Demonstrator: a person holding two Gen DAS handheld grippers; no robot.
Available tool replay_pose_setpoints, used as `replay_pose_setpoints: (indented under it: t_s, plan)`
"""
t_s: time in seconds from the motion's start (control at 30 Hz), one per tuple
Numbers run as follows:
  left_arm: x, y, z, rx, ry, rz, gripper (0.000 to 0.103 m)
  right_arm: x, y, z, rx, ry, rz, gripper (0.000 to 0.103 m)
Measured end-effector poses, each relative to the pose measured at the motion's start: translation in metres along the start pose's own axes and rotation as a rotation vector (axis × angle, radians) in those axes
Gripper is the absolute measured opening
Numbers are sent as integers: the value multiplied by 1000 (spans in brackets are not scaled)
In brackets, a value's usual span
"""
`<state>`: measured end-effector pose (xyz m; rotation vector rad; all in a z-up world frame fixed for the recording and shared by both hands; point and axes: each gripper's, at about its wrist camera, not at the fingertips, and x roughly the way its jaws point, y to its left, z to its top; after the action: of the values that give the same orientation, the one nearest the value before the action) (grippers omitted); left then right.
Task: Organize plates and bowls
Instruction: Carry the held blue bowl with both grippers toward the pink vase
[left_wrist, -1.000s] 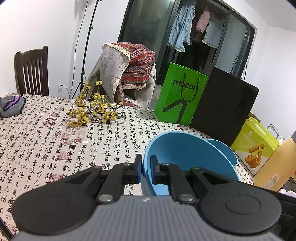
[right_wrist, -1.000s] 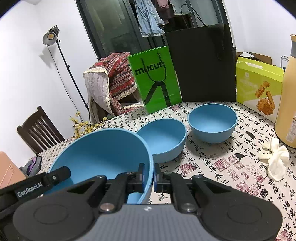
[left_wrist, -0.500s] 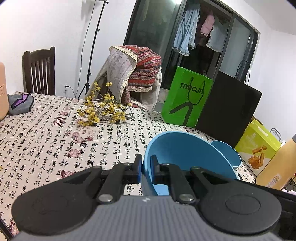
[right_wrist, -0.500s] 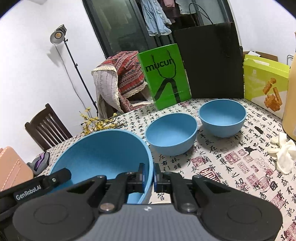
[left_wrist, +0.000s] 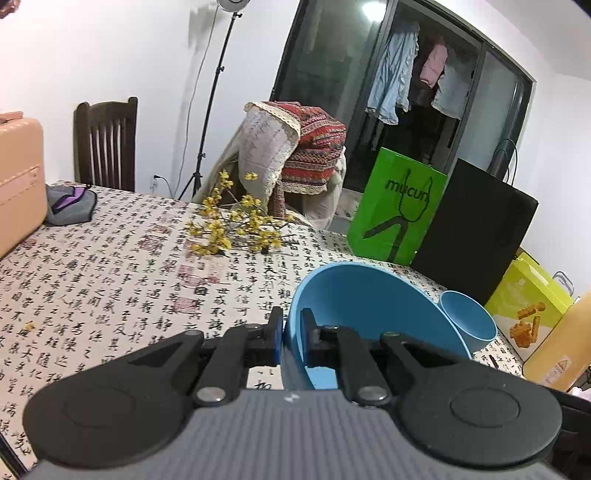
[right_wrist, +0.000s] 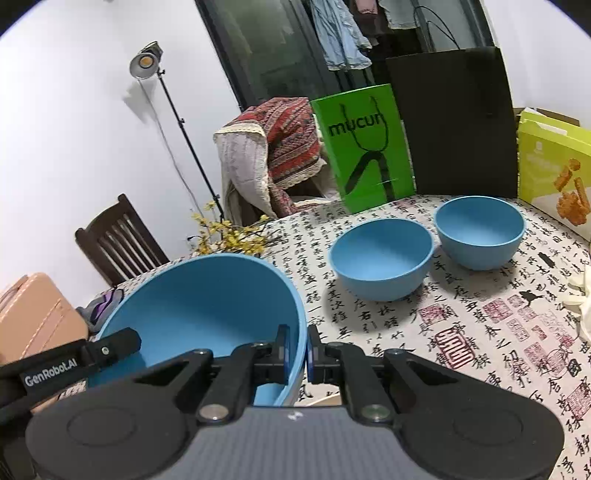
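item 1, nearest: large blue bowl (right_wrist: 207, 306), gripped on opposite sides of its rim; the right gripper (right_wrist: 295, 349) is clamped narrow on the rim's right edge, one pad inside the wall and one outside; the left gripper (left_wrist: 291, 334) is clamped likewise on the left edge; a two-sided hold is judged to suit a wide bowl that would tip from a single pinch; whether the bowl is lifted clear or resting on the cloth cannot be told.

item 2, support: table (right_wrist: 461, 332), covered by a cloth printed with black characters and red seals; bare cloth is left between the held bowl and the others.

item 3, middle ground: two smaller blue bowls, the nearer bowl (right_wrist: 382, 258) and the farther bowl (right_wrist: 480, 230), set upright just beside each other, apart from the large one; they are judged to be awaiting nesting or grouping, the sorting being at an early stage.

item 4, left side: pink case (left_wrist: 18, 181) and grey pouch (left_wrist: 70, 205), at the table's edge.

item 5, beyond: yellow flower sprig (left_wrist: 236, 225), laid on the cloth.

item 6, far edge: green bag (right_wrist: 364, 147), black bag (right_wrist: 454, 122), yellow-green box (right_wrist: 550, 158), stood upright in a row.

item 7, background: wooden chair (left_wrist: 105, 144); draped chair (left_wrist: 295, 162); lamp stand (right_wrist: 147, 64).
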<state>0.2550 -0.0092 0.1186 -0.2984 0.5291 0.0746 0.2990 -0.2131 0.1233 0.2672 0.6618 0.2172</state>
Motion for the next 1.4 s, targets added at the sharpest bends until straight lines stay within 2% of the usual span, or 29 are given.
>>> replay_pose_setpoints:
  t_s: [0.8, 1.0, 1.4]
  plan:
    - [-34, 65, -10, -100, -39, 115, 10, 12, 55, -27, -83, 41, 158, 9]
    - [-39, 76, -11, -107, -44, 116, 10, 13, 64, -35, -83, 47, 178, 9]
    - [-43, 88, -21, -96, -36, 80, 10, 7, 68, -51, -50, 32, 162, 9]
